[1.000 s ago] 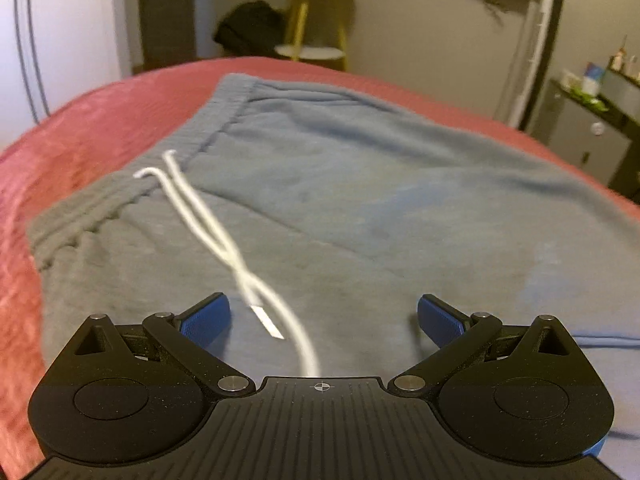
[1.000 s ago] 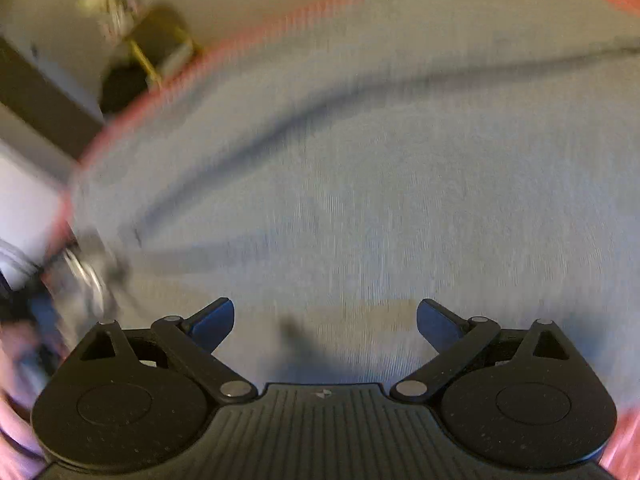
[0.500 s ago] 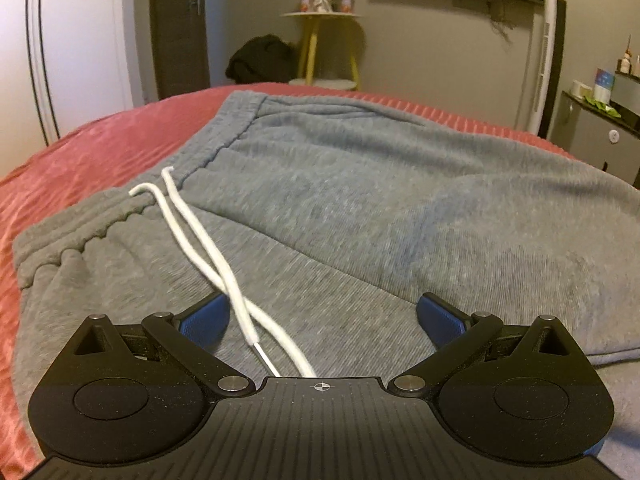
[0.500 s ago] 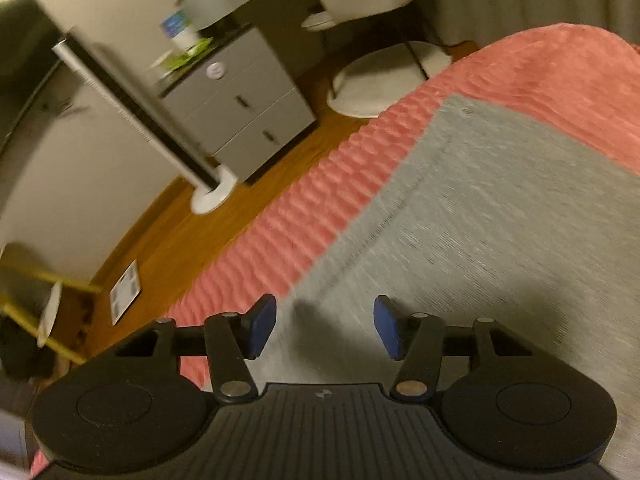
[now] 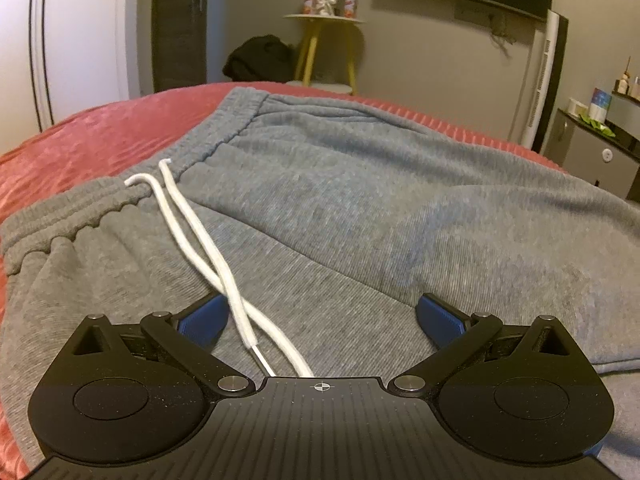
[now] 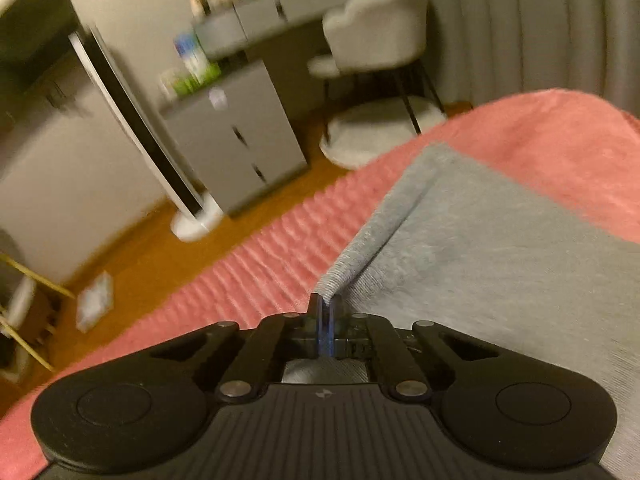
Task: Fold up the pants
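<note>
Grey sweatpants (image 5: 360,200) lie flat on a red bedspread (image 5: 100,132), with the elastic waistband (image 5: 80,216) at the left. A white drawstring (image 5: 192,232) runs from the waistband toward me and passes between the fingers of my left gripper (image 5: 320,316). That gripper is open and low over the upper part of the pants. In the right wrist view my right gripper (image 6: 326,308) is shut on the edge of the pants (image 6: 480,260) near the side of the bed. A ridge of grey cloth rises into its blue pads.
The red bedspread (image 6: 260,264) ends just left of the right gripper, above a wooden floor (image 6: 132,248). Beyond stand a white tower fan (image 6: 160,152), a grey cabinet (image 6: 232,148) and a pale chair (image 6: 376,36). A yellow side table (image 5: 324,40) and a black bag (image 5: 260,58) stand past the bed's far end.
My right gripper swung from over the middle of the pants to their edge by the bedside, and its jaws closed on the cloth. My left gripper sank slightly and stayed open.
</note>
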Tool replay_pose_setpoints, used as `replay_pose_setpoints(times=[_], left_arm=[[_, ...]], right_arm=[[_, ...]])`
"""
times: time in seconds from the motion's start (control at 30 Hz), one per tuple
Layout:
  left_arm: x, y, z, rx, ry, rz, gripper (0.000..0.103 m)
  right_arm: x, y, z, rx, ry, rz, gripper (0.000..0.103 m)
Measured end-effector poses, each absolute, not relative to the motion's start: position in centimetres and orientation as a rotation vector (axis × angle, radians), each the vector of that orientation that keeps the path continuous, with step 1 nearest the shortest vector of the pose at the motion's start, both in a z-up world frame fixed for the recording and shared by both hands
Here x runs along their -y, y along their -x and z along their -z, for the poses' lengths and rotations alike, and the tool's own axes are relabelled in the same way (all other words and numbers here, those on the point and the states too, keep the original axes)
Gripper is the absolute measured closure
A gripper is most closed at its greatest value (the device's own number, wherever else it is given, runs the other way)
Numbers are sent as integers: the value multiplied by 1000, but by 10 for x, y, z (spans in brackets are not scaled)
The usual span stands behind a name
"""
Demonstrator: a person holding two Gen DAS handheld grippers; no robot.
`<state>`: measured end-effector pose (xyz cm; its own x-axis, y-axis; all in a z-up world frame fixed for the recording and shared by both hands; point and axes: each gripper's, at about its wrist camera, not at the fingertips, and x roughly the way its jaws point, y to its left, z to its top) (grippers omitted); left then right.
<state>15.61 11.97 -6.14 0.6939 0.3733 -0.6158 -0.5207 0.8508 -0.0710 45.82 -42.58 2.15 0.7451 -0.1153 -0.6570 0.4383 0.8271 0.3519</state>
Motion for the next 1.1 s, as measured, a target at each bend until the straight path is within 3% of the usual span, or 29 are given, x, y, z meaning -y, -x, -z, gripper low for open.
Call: replay_pose_setpoints(times=[0.23,0.43,0.5,0.57,0.6,0.87,0.9,0.93,0.97,1.1], left_arm=[[-123,-152,55,-633,284,-503,0],[-125,-144,48,-629,340,-486,0],[-123,-142,47,-626,346,-477,0],[-121,-141,47,-623,346,-480,0],[-120,-141,47,-622,347,-482,0],[-114,-142,52,-618,313,-479,0],[-113,-143,52,-618,299,-481,0],[-111,-144,51,-616,275,-488,0],[-109,-145,47,-603,241,-498,0],[-102,-148,16,-502,191,-446,0]], right_arm=[[438,-264,-48,-530,-580,302,101],[445,-193,-19,-598,-490,476,97],[450,-202,-24,-591,-418,453,87],[439,-212,-28,-555,-260,430,69],[429,-219,-27,-548,-174,414,69],[395,-277,11,-633,123,311,69],[398,-280,14,-623,130,323,71],[400,-281,14,-610,116,324,90],[405,-281,12,-607,84,318,98],[428,-262,5,-534,-46,426,98]])
